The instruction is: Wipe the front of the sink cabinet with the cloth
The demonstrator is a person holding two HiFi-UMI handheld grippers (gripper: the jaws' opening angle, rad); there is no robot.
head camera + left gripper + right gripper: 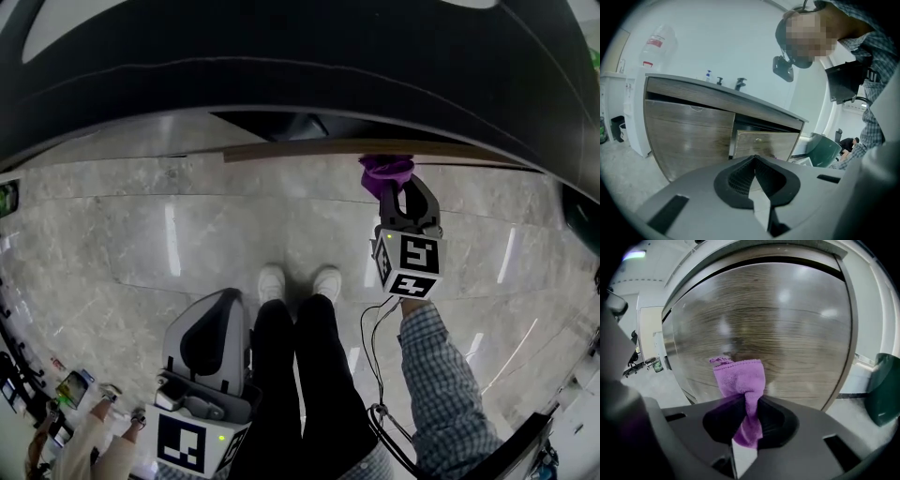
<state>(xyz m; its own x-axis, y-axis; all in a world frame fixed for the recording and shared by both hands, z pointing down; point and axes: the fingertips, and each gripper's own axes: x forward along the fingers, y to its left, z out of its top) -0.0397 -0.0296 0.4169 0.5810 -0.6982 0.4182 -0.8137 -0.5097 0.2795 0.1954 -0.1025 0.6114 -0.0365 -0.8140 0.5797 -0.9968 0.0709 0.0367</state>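
Glossy grey stone floor (141, 234) meets 1 wood-grain sink cabinet (787, 324). Of 2 grippers, the right gripper (749, 401) pinches 1 purple cloth (740, 376) close to the cabinet front. The left gripper (754, 164) hangs low, jaws pressed together on nothing.

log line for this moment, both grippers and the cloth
right gripper: jaws shut on purple cloth, cloth up at cabinet front | left gripper: jaws shut, empty, held low

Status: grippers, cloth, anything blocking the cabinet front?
Right hand-held gripper shut on cloth, at cabinet front. Left hand-held gripper shut, empty. No obstruction seen.
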